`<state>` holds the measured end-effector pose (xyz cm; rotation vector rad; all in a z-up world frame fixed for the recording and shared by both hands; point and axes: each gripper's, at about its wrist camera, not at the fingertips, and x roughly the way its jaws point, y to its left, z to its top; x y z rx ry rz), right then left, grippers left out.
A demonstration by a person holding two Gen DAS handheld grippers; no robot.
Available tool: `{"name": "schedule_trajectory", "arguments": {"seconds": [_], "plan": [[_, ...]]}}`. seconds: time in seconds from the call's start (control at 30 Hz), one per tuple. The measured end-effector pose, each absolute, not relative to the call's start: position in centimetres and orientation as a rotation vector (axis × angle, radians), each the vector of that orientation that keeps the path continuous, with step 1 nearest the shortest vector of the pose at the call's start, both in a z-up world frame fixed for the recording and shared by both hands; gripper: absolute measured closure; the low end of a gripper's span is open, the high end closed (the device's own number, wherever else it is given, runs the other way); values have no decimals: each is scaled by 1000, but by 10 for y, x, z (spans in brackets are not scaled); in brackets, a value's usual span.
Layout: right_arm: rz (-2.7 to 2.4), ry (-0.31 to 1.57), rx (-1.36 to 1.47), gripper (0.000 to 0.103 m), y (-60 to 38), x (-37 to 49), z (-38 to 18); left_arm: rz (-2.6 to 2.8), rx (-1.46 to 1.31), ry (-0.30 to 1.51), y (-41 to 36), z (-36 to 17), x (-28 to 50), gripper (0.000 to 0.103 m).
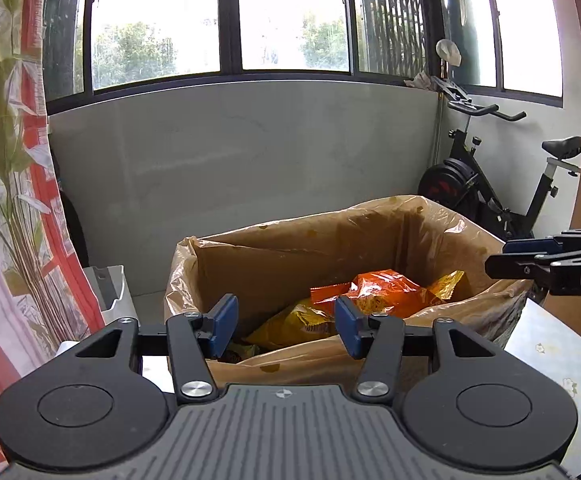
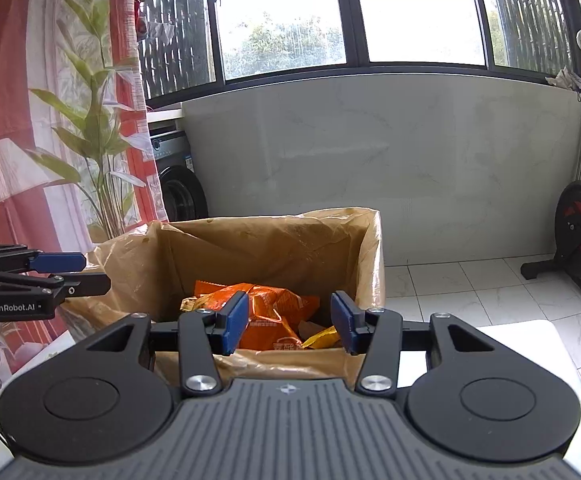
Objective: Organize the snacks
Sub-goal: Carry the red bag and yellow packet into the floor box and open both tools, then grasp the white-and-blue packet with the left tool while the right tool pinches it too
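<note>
A cardboard box (image 1: 250,256) lined with clear plastic stands just ahead of both grippers; the right wrist view shows the same box (image 2: 226,248). Inside lie an orange snack bag (image 1: 386,288) and a yellow snack bag (image 1: 294,322). The orange bag (image 2: 274,308) and a yellow bag (image 2: 322,338) also show in the right wrist view. My left gripper (image 1: 286,326) is open above the box's near rim with nothing between its blue pads. My right gripper (image 2: 288,324) is open too and empty, and it shows side-on as the right gripper (image 1: 502,258) at the left view's edge.
A flowered curtain (image 1: 14,184) hangs at the left. An exercise bike (image 1: 502,184) stands at the right behind the box. A washing machine (image 2: 178,184) sits by the far wall under the windows. A patterned table top (image 1: 554,352) lies at the lower right, white tiled floor (image 2: 482,292) beyond.
</note>
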<state>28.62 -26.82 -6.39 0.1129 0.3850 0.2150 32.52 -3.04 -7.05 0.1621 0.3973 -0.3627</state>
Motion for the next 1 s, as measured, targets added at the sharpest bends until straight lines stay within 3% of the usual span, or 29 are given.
{"name": "schedule_trajectory", "arguments": {"seconds": [0.4, 1.0], "plan": [[264, 338, 242, 54, -262, 220, -93, -480, 103, 369, -11, -73, 255, 47], [362, 577, 52, 54, -206, 206, -198, -506, -58, 732, -23, -209, 276, 48]]}}
